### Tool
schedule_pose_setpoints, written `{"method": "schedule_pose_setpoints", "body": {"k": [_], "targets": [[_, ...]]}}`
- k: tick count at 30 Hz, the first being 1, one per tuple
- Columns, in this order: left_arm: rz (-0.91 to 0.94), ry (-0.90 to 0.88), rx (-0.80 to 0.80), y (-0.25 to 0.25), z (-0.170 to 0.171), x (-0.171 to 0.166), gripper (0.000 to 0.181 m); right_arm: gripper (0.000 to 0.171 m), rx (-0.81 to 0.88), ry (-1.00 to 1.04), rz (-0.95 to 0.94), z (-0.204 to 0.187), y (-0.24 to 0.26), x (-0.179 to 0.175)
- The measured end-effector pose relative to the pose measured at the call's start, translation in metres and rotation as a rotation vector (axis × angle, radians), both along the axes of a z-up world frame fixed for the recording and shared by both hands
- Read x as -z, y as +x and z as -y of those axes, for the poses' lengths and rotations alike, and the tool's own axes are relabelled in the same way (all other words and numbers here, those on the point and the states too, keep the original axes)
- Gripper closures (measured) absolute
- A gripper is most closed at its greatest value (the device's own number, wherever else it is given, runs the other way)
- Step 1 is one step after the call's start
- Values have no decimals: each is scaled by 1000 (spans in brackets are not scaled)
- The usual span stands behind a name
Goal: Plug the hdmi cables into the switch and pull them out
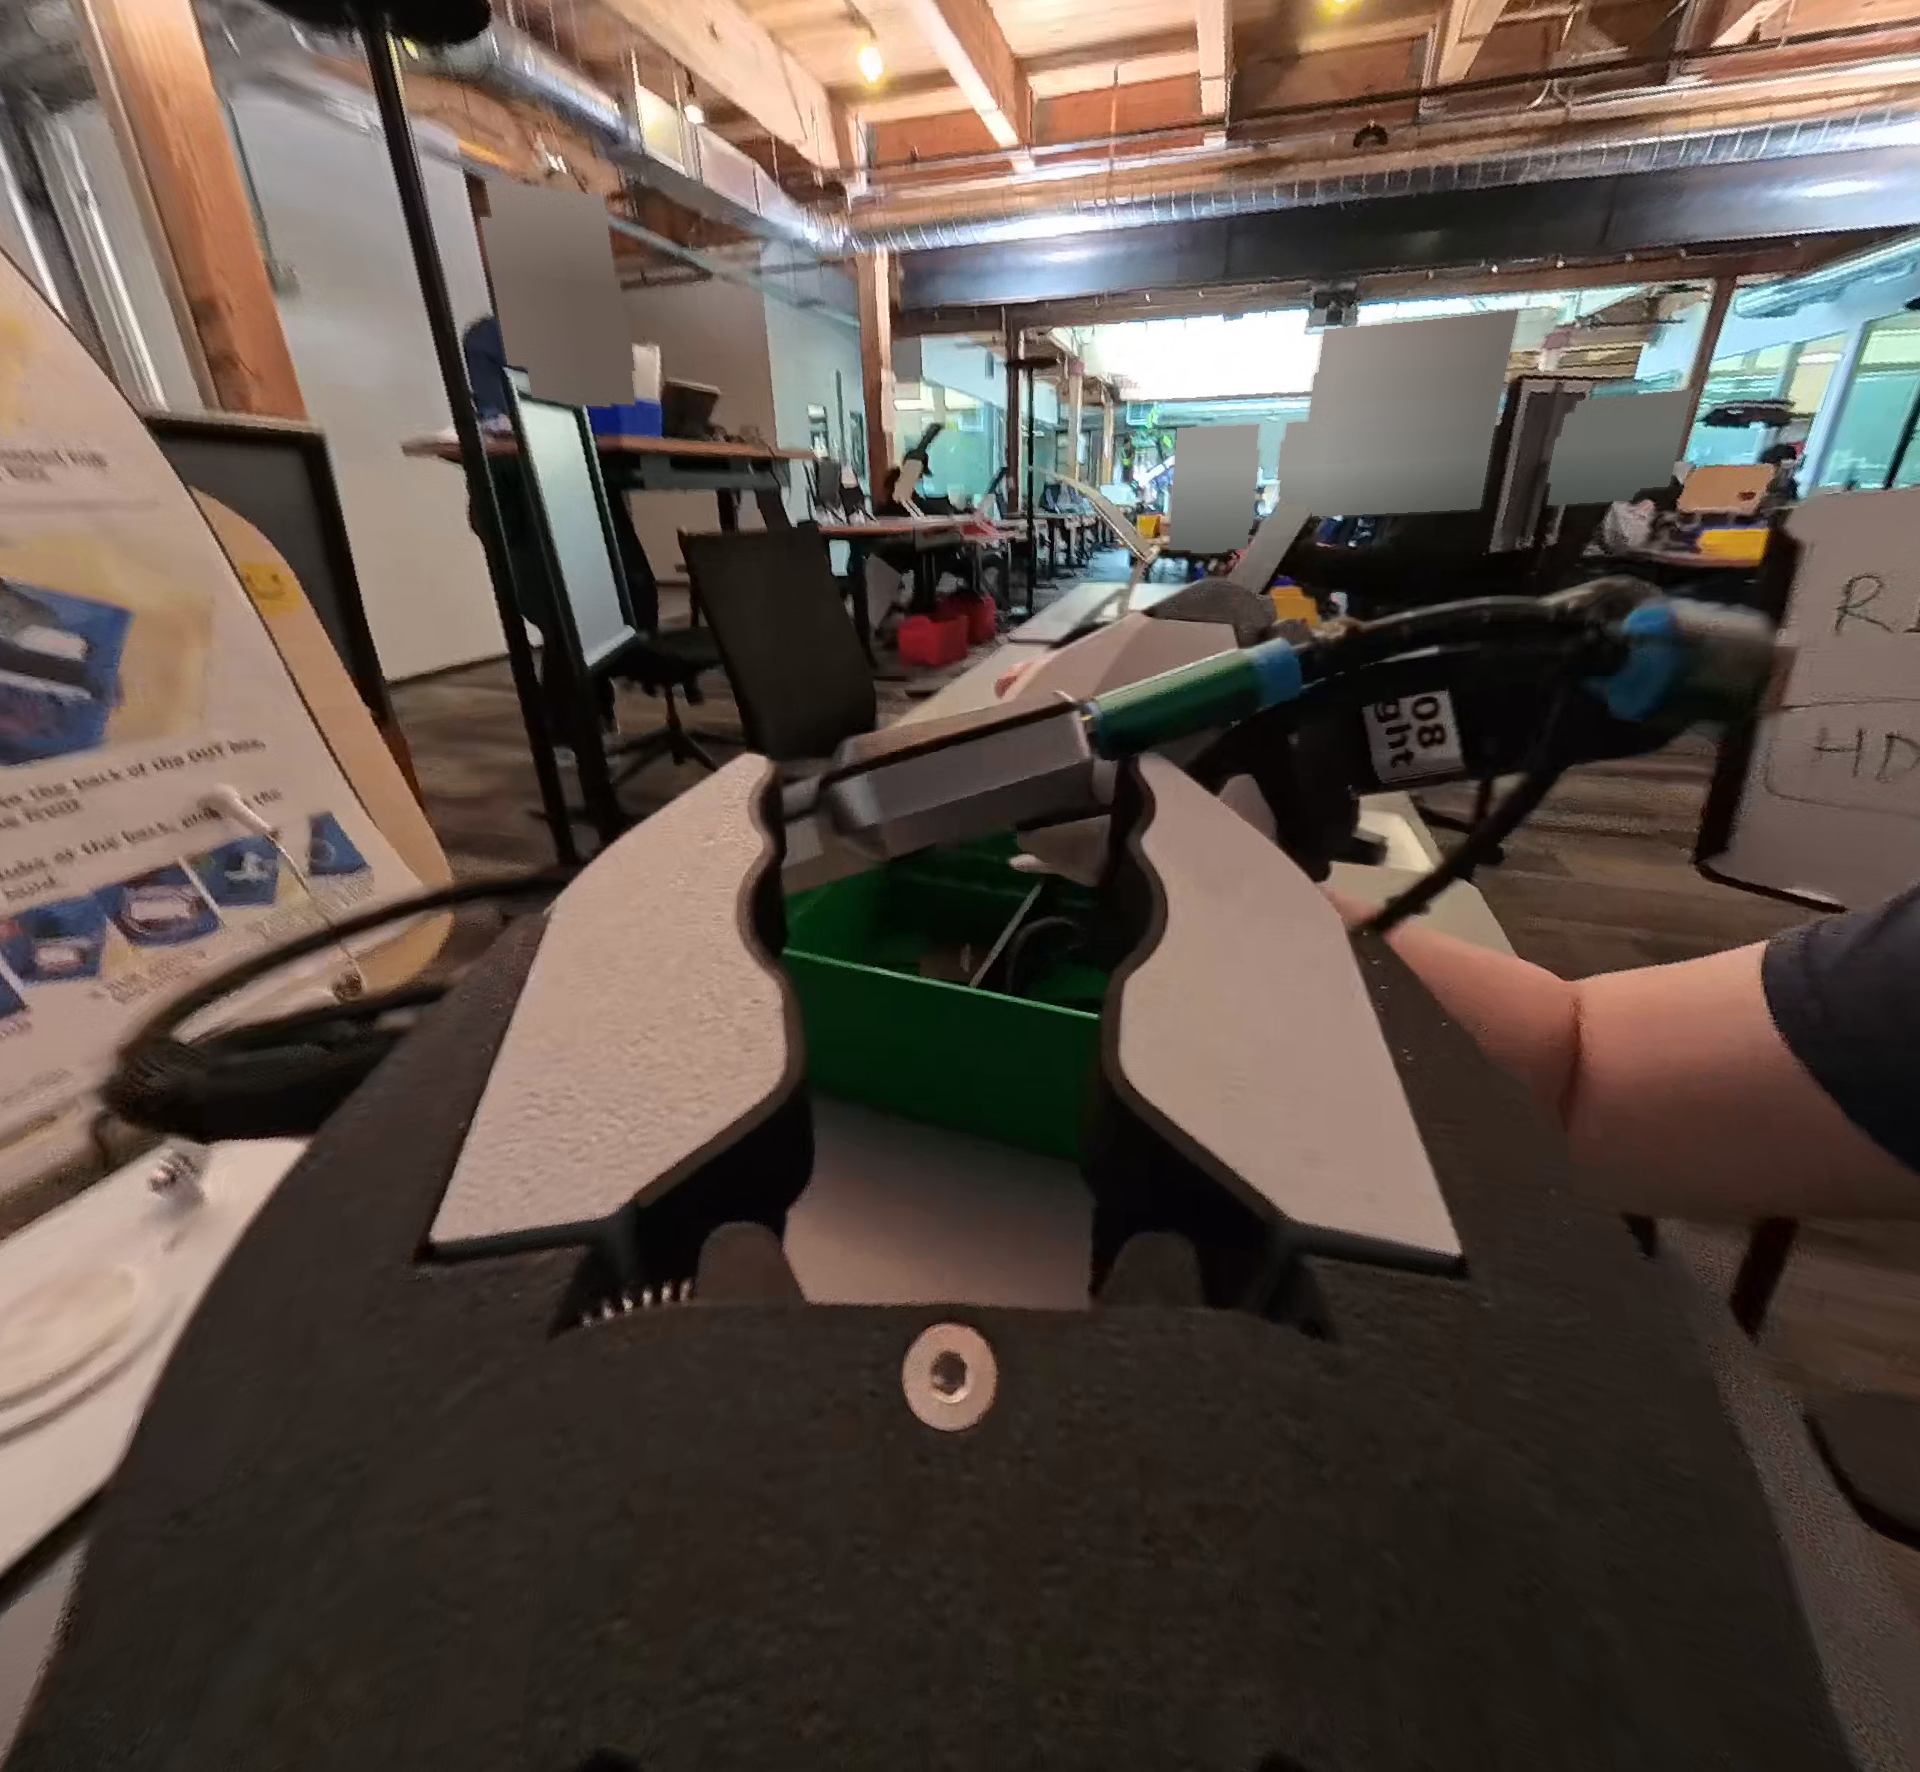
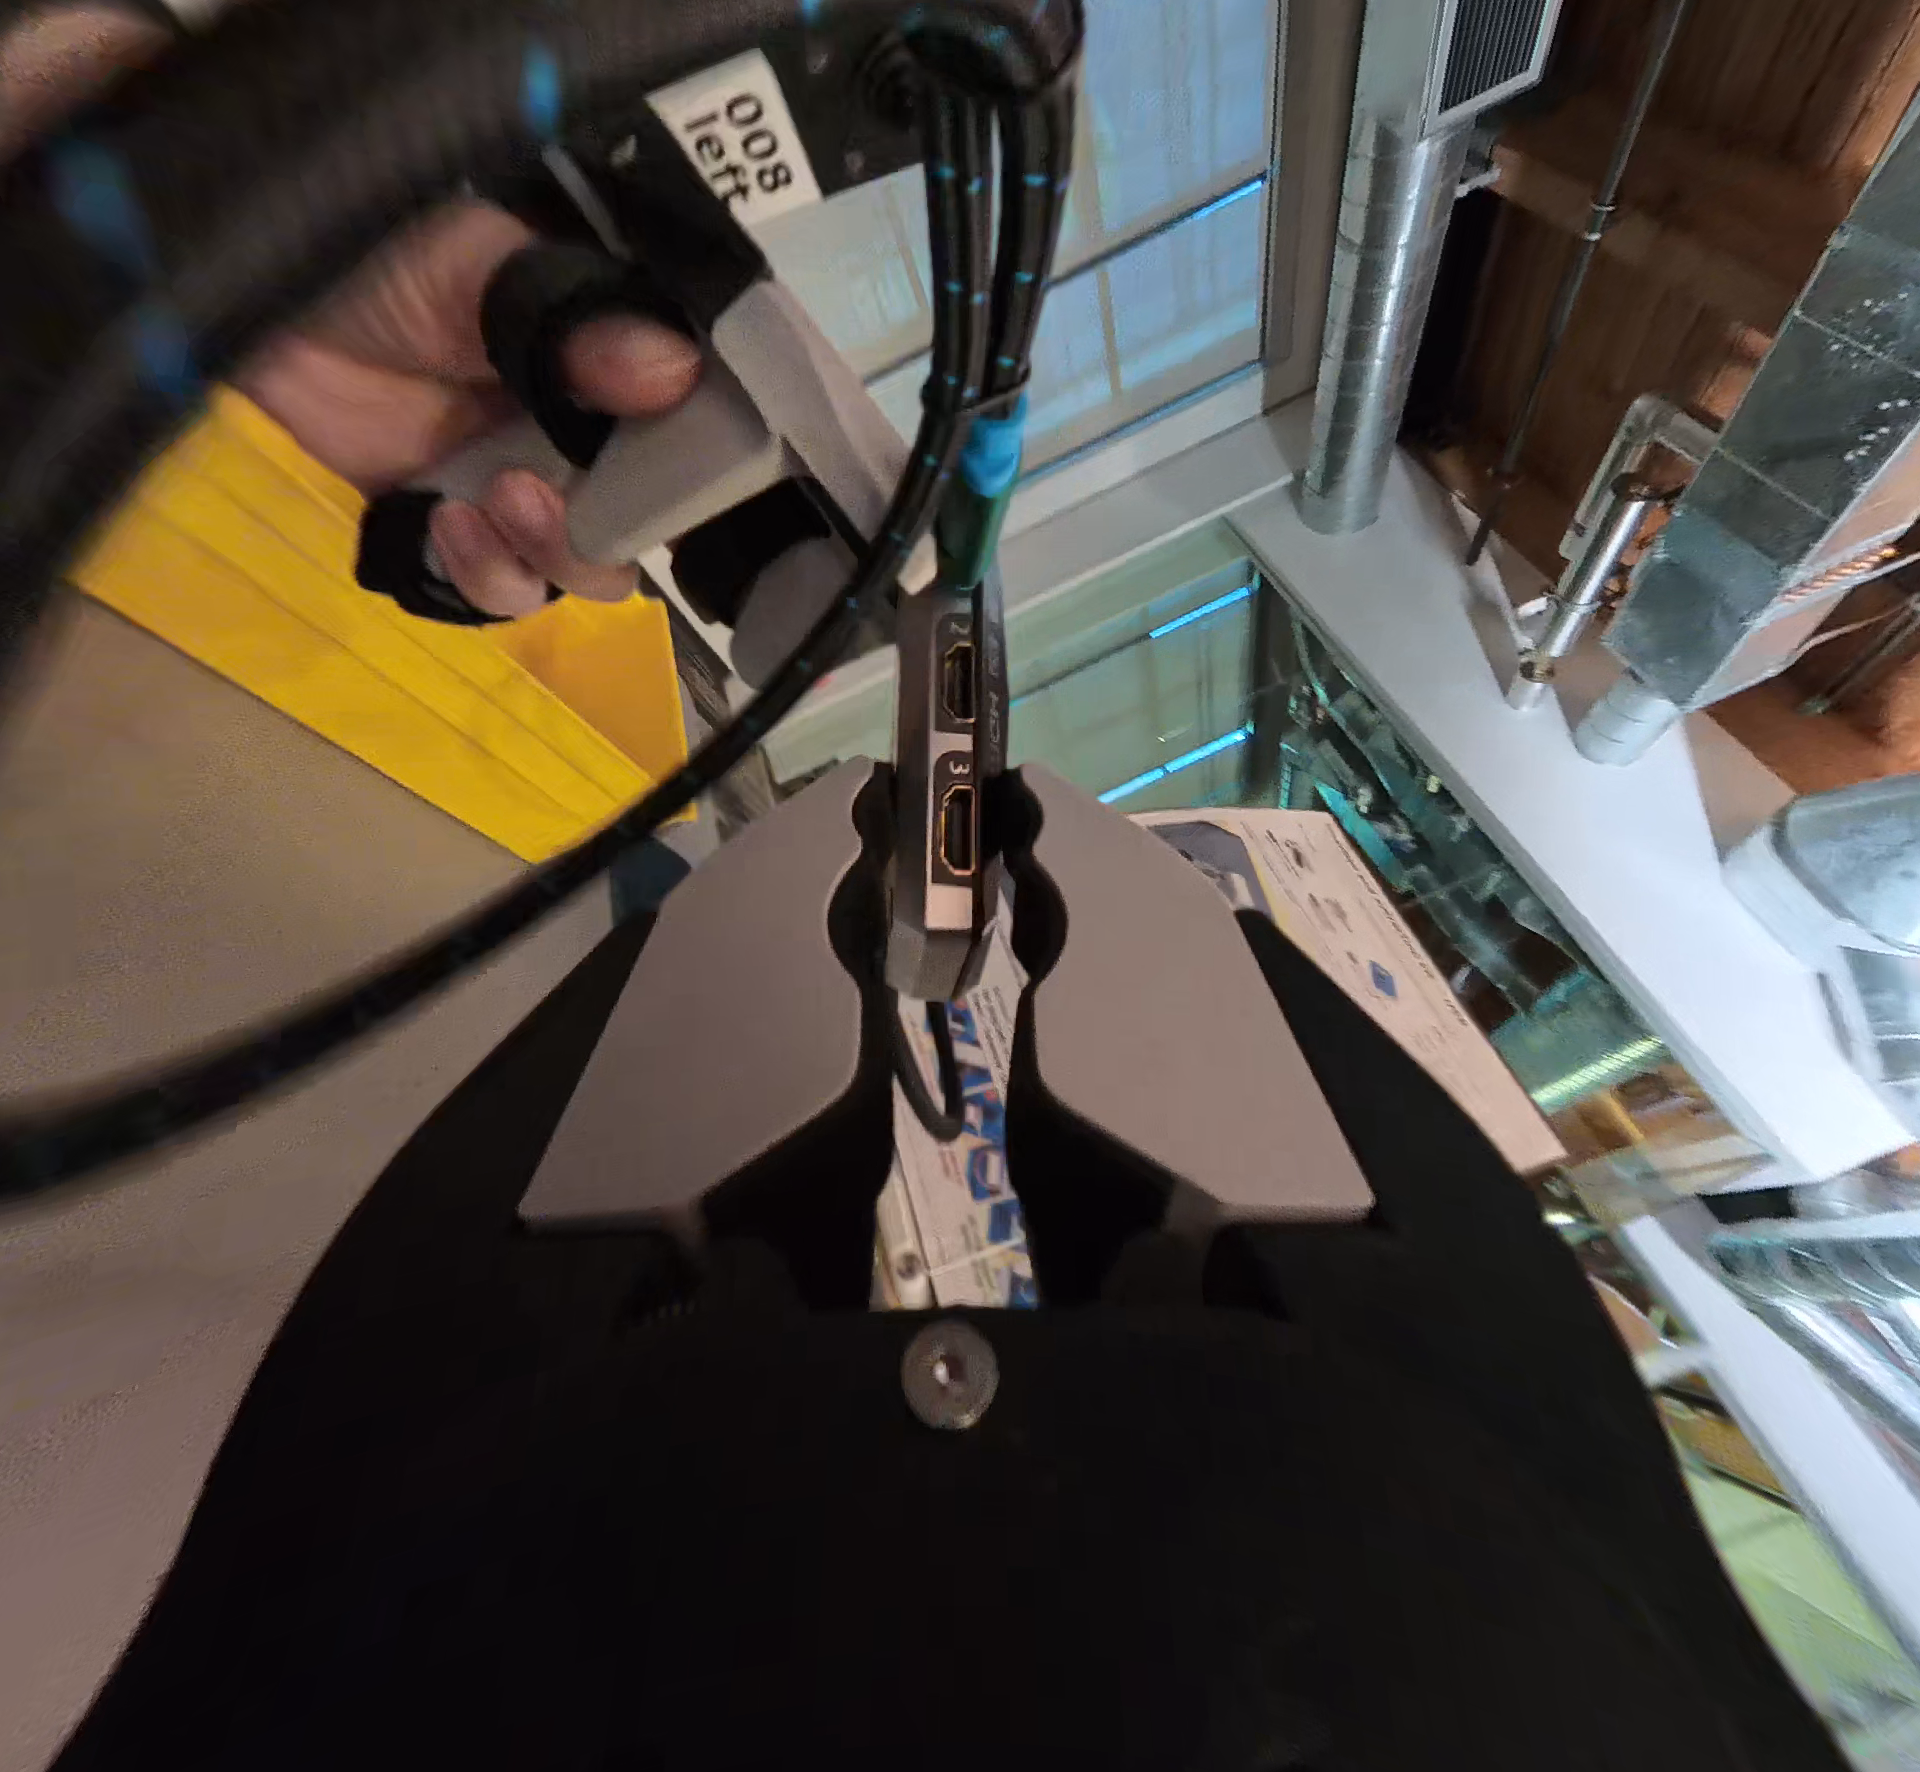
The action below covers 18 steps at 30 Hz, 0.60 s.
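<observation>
1. Right claw (image 2: pixel 940 849): clenched on the near end of the slim grey metal HDMI switch (image 2: pixel 930 922). I hold the switch in the air, edge-on, so that its port face is turned toward the right wrist view and can be checked.

2. Switch status: two gold-rimmed ports (image 2: pixel 956 678) on that face are empty. At the far end of the switch a green-sleeved plug with blue tape (image 2: pixel 971 527) is seated. Its black braided cable with blue flecks (image 2: pixel 623 849) loops away to the left of the switch.

3. Left claw (image 1: pixel 951 787): its jaws stand wide apart, with the switch lying across the gap at their tips. I cannot tell whether the pads press on the switch or only frame it.

4. Below the switch sits an open green plastic bin (image 1: pixel 935 1036) on the pale counter (image 1: pixel 914 1203).

5. Judgement: one cable is in. The right claw acts as the fixed brace, so the left claw probably does the pulling or the next insertion. Any pull should run straight along the plug axis.
</observation>
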<state>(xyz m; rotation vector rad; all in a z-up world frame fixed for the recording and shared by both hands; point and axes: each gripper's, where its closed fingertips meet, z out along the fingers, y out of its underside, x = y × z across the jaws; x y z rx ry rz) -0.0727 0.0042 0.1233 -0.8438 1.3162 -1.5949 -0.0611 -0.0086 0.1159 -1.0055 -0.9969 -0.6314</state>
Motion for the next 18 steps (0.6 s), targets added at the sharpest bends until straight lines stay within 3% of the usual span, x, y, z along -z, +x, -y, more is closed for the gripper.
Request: {"method": "schedule_pose_setpoints", "body": {"k": [3, 6, 11, 18], "targets": [[41, 14, -40, -3, -2, -5, 133, 153, -21, 1, -16, 3, -5, -3], [60, -53, -63, -3, -7, -7, 129, 153, 88, 94, 99, -1, -9, -2], [93, -170, 51, -5, 5, -10, 126, 153, 78, 203, 126, 4, -21, -6], [126, -155, 37, -6, 7, -11, 124, 153, 148, 300, 227, 6, -24, -6]]}}
